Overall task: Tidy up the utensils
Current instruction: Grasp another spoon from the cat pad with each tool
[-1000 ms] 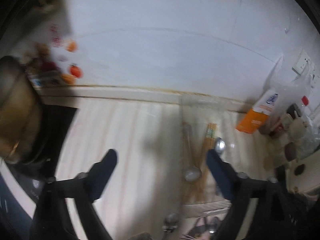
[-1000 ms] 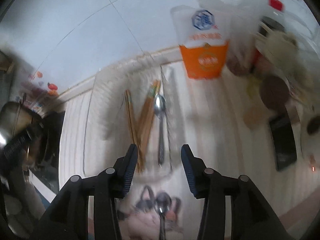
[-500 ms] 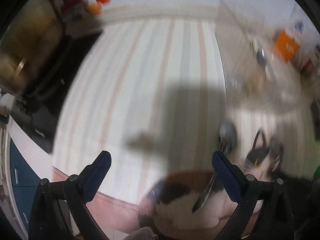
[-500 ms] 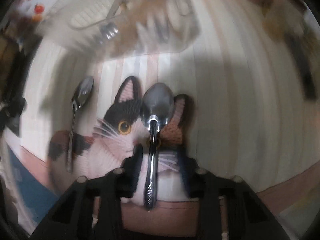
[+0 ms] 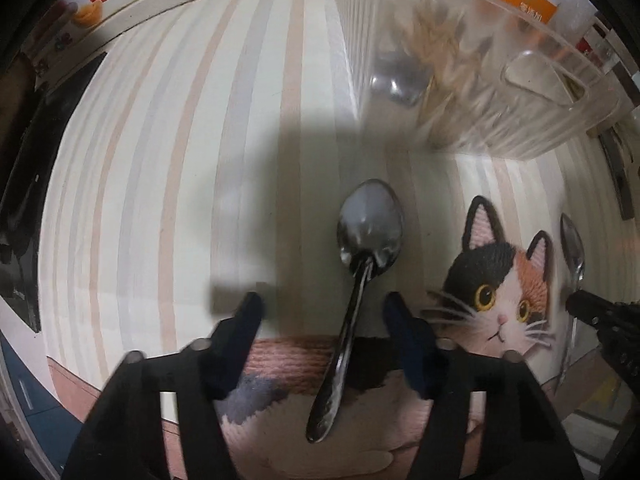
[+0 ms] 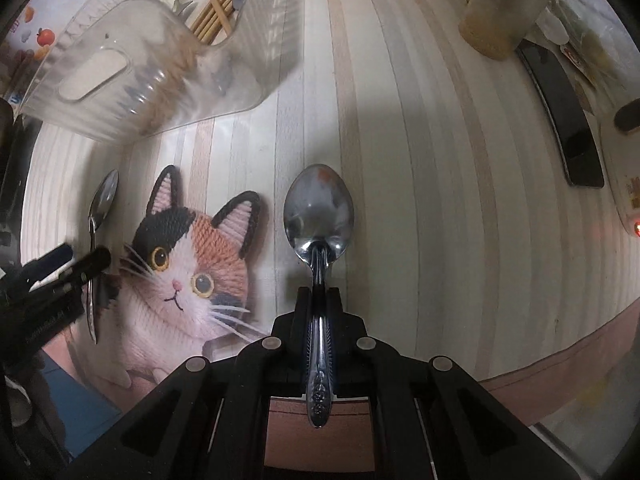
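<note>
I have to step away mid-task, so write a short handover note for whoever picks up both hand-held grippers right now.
Right hand-held gripper: shut on the handle of the right spoon, bowl pointing away, over the striped tabletop.
Left hand-held gripper: jaws have just been closing around the left spoon; its handle lies between them, pads not yet touching.
Clear utensil bin: just beyond the cat picture, already holding chopsticks and at least one spoon.
Done: some utensils binned, right spoon gripped.
Left: close on the left spoon, then carry both spoons to the bin.
</note>
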The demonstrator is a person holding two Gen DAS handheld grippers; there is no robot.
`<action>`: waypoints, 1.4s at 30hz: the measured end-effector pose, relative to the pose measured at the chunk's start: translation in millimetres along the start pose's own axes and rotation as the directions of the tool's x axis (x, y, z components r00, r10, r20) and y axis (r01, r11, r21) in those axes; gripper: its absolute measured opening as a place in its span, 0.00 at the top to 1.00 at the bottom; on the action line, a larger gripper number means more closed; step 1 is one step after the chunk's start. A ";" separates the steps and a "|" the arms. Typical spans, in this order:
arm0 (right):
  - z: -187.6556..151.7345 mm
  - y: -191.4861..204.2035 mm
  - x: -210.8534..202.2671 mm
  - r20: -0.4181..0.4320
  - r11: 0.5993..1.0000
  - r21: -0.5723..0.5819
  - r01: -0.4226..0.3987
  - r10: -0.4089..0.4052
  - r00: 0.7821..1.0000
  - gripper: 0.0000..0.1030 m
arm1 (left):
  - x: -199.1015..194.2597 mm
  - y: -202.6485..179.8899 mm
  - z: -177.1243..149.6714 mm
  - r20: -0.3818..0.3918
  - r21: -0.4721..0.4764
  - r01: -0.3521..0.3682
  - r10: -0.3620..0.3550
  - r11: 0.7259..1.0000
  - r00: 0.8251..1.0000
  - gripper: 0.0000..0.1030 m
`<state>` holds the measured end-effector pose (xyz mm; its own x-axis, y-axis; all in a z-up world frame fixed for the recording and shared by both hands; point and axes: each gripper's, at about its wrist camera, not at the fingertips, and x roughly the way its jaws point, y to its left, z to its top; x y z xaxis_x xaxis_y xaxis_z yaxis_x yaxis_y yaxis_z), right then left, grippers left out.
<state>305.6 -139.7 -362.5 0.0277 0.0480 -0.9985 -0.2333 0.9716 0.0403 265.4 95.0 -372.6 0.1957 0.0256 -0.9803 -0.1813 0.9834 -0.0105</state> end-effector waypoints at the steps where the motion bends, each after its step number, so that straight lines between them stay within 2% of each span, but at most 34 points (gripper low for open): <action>1: 0.1 0.2 0.6 0.002 1.000 -0.003 0.003 -0.003 1.000 0.93 | -0.9 -0.5 1.5 0.003 -0.001 0.000 0.000 1.000 1.000 0.58; 2: 0.3 -1.4 -0.4 0.004 1.000 -0.004 0.005 -0.005 1.000 0.93 | -2.2 -0.6 2.6 0.007 -0.002 0.000 0.000 1.000 1.000 0.66; 3: 2.1 -0.6 -0.6 0.005 1.000 -0.005 0.007 -0.007 1.000 0.93 | -3.6 -0.1 3.7 0.007 -0.007 0.001 -0.001 1.000 1.000 0.70; 5: 4.4 0.0 -0.1 0.005 1.000 -0.011 0.010 -0.010 1.000 0.93 | -7.7 0.7 4.8 0.009 -0.014 -0.002 0.002 1.000 1.000 0.87; 7: 8.0 2.1 0.3 0.005 1.000 -0.016 0.015 -0.015 1.000 0.93 | -9.1 3.9 3.9 0.006 -0.035 -0.001 0.001 0.999 1.000 0.94; 8: 13.0 6.0 0.0 0.006 1.000 -0.020 0.017 -0.017 1.000 0.93 | -9.1 6.0 2.8 0.004 -0.049 0.001 -0.001 0.999 1.000 0.95; 15: -13.4 19.3 1.6 -0.010 0.999 -0.043 -0.005 0.005 1.000 0.93 | -8.5 8.3 -25.0 -0.030 -0.090 0.014 -0.017 0.996 0.999 0.96; 25: -6.0 22.4 2.5 -0.013 0.999 -0.038 -0.009 0.008 1.000 0.93 | -8.1 15.5 -24.0 -0.039 -0.087 0.010 -0.013 0.996 0.999 0.93; 31: -1.4 16.5 2.7 -0.009 0.999 -0.047 -0.004 0.003 1.000 0.93 | -6.3 8.8 -16.7 -0.039 -0.076 0.001 -0.004 0.997 0.999 0.94; 36: -5.5 17.0 2.1 0.017 1.000 -0.024 -0.011 0.011 1.000 0.93 | -7.8 5.3 -22.8 -0.029 -0.082 -0.014 0.012 0.997 1.000 0.96; 42: -9.1 7.3 -13.4 0.063 0.999 -0.001 -0.051 0.051 0.997 0.93 | -24.1 20.2 -27.9 0.006 -0.129 -0.012 0.012 0.992 1.000 0.96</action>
<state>294.7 -135.3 -349.1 0.0765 0.1122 -0.9907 -0.2357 0.9675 0.0913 230.2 109.2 -354.7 0.1988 0.0389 -0.9793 -0.3067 0.9515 -0.0244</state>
